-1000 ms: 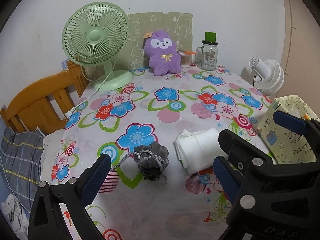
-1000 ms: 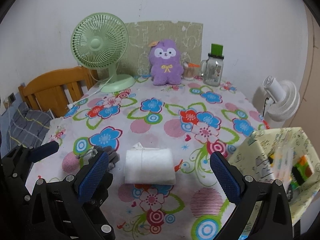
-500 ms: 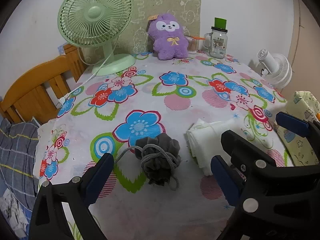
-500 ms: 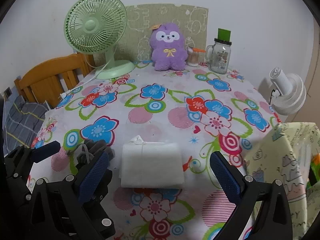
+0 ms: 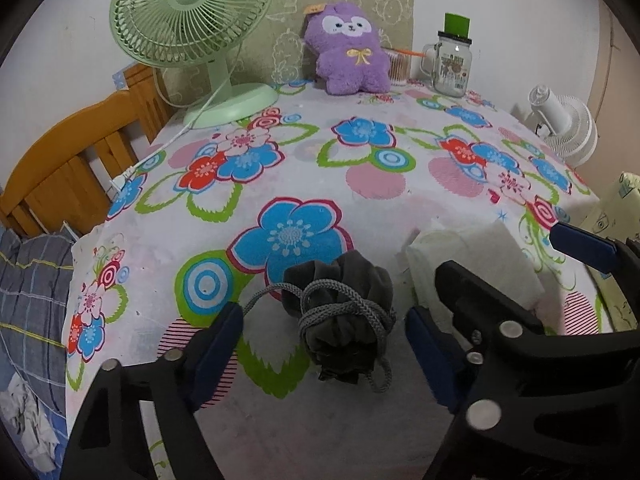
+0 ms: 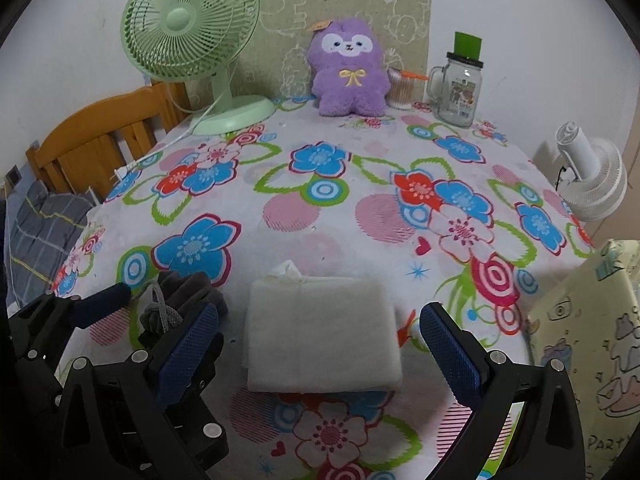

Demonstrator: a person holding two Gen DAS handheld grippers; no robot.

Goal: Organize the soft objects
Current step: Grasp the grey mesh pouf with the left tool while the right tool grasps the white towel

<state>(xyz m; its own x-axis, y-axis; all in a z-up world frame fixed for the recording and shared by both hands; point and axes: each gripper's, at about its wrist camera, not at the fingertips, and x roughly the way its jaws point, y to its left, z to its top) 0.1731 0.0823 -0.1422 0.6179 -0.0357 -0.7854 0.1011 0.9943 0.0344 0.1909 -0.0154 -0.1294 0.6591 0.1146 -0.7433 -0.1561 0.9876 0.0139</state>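
A dark grey drawstring pouch (image 5: 340,312) lies on the flowered tablecloth (image 5: 360,184). My left gripper (image 5: 324,344) is open, its jaws either side of the pouch, not touching it. A folded white cloth (image 6: 320,336) lies to the right of the pouch (image 6: 176,304); it also shows in the left wrist view (image 5: 480,264). My right gripper (image 6: 316,348) is open, its jaws straddling the white cloth just above it. A purple plush toy (image 6: 350,74) sits upright at the table's far edge.
A green desk fan (image 6: 192,36) stands at the back left, a glass jar mug (image 6: 458,88) at the back right. A white fan (image 6: 592,176) is off the right edge. A pale patterned bag (image 6: 592,360) is near right. A wooden chair (image 6: 104,136) is left.
Both grippers have moved forward and down. The pouch now lies between the left jaws and the white cloth between the right jaws. Neither object has moved.
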